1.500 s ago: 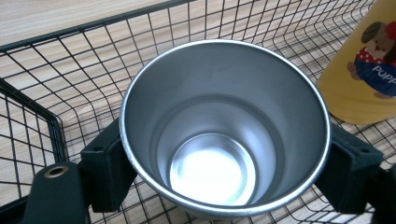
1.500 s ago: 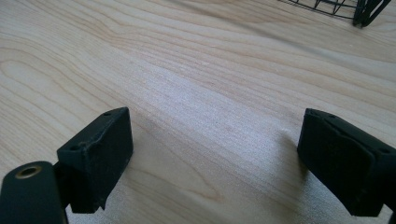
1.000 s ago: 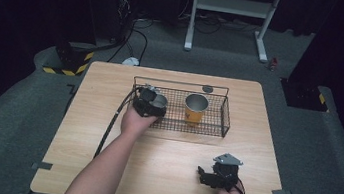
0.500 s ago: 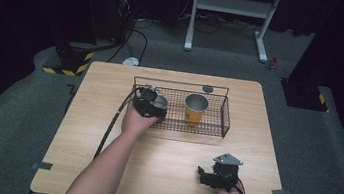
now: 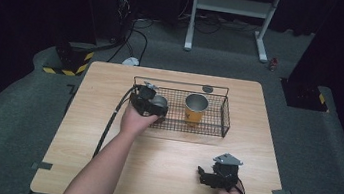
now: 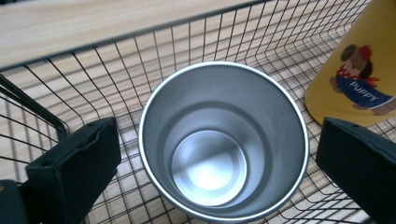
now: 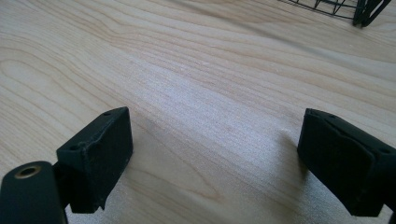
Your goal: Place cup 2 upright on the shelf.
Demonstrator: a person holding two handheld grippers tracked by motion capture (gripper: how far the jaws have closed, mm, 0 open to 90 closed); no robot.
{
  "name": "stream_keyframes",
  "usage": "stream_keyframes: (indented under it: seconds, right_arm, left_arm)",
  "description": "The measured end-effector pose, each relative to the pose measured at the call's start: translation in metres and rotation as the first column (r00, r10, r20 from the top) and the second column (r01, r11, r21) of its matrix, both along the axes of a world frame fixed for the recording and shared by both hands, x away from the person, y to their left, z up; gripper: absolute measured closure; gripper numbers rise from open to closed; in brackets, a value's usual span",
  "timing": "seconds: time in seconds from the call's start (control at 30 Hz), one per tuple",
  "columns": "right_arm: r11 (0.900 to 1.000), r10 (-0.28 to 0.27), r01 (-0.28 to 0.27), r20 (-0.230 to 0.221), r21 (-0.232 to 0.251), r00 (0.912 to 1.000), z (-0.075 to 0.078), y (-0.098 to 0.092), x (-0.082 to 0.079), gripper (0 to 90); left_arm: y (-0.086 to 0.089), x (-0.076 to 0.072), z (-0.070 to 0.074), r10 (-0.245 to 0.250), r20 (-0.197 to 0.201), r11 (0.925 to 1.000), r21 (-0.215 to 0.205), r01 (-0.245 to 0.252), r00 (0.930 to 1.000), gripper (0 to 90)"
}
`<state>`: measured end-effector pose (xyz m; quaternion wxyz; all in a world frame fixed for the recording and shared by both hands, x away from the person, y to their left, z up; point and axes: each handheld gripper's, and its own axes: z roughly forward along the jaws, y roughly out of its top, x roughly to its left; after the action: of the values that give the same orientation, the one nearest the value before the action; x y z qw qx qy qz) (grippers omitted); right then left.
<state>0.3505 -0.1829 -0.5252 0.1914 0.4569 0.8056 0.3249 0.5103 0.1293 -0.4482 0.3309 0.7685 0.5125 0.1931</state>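
Left of centre in the high view, the left gripper (image 5: 151, 103) hangs over the left end of a black wire basket (image 5: 224, 115) that sits on the upper middle of a light wooden table (image 5: 168, 152). A plain silver metal cup (image 5: 160, 101) stands upright inside that left end, right under the gripper. In the left gripper view the silver cup (image 6: 224, 140) takes the centre of the frame, its mouth open toward the camera, with the two black jaws standing wide at the lower left and lower right corners; they have just been opening, and there is a clear gap between each pad and the cup's rim, so the cup sits between them but is not pressed. At the right edge of that view a yellow cup with a cartoon puppy print (image 6: 362, 70) stands just beside the silver one; in the high view the yellow cup (image 5: 195, 109) is in the middle of the basket, upright. A small dark round disc (image 5: 207, 88) lies on the table just beyond the basket's far rim. At the lower right of the high view the right gripper (image 5: 206, 174) rests low over bare table, well apart from the basket. In the right gripper view its jaws stand wide apart with nothing but wood grain between them, and a corner of the basket (image 7: 359, 9) shows at the upper right.
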Motion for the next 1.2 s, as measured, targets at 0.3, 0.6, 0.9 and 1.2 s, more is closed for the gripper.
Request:
stream_keyframes:
  seconds: [0.3,0.6,0.9,1.2]
  right_arm:
    - [1.000,-0.001,0.001,0.000,0.001,1.0000,0.000,0.000,0.000,10.5]
    - [1.000,0.000,0.000,0.000,-0.001,1.0000,0.000,0.000,0.000,10.5]
    - [1.000,-0.001,0.001,0.000,-0.001,1.0000,0.000,0.000,0.000,10.5]
    - [1.000,-0.001,0.001,0.000,-0.001,1.0000,0.000,0.000,0.000,10.5]
  left_arm:
    - [0.007,-0.008,0.009,-0.009,0.023,0.9994,-0.034,0.010,0.9997,0.6]
    - [0.022,-0.024,0.014,-0.007,0.062,0.9982,-0.058,0.011,0.9980,0.6]
    - [0.042,-0.040,0.012,-0.005,0.076,0.9957,-0.092,0.012,0.9971,1.1]
    - [0.054,-0.058,0.013,-0.016,0.088,0.9946,-0.101,0.025,0.9959,1.6]
